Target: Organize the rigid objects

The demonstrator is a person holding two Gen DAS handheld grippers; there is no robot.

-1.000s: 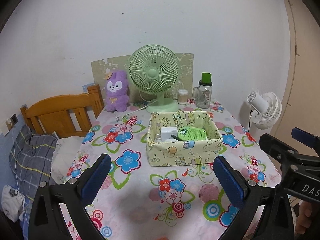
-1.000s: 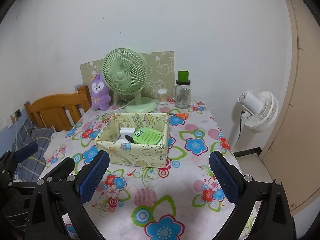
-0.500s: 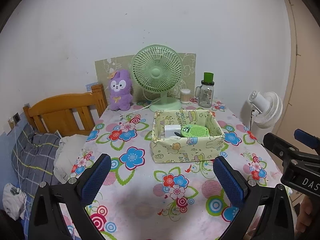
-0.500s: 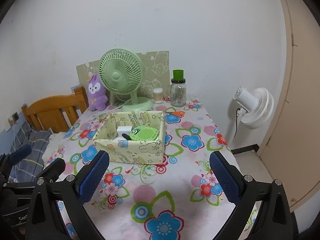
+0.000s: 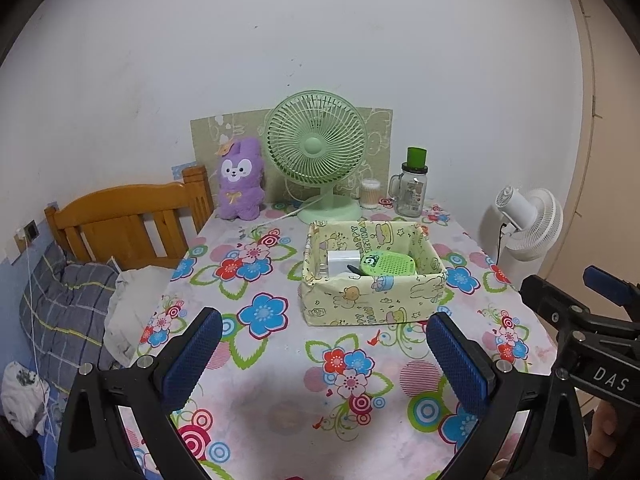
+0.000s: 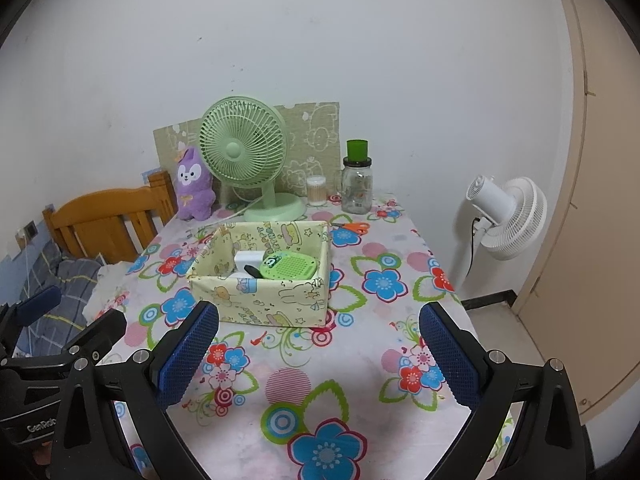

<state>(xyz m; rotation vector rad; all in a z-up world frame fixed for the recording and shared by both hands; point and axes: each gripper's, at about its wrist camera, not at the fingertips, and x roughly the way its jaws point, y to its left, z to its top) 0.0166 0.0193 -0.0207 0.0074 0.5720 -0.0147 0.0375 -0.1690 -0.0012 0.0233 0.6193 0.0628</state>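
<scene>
Table [image 5: 280,408]: flowered cloth; I hold both my claws low over its near edge, well short of everything on it.
Fan [image 5: 316,152]: green, upright at the back by the wall, next to a purple plush [image 5: 240,180]; I judge neither is mine to move.
Box [image 5: 372,308]: yellow printed fabric bin, mid-table, open top. Its walls look soft and would likely buckle if I pinched them; better to lift things out or in than to drag it.
Jar [image 5: 412,192]: glass with a green cap, back right, upright. Hard, probably slippery and breakable; I would take it across the body, not the cap.
Green case [image 5: 386,265]: flat perforated plastic inside the box, leaning on its right side. Likely light and stiff; I would grip it by its thin edges.
Charger [image 5: 343,261]: white block inside the box, left of the case, touching it. Smooth and rigid; I would take it on its flat faces.
Scissors [image 6: 352,227]: orange handles, flat on the cloth behind the box, seen from my right claw only. Thin, hard to get under.
Left claw [image 5: 324,354]: spread wide, nothing in it.
Right claw [image 6: 318,354]: spread wide, nothing in it.
</scene>
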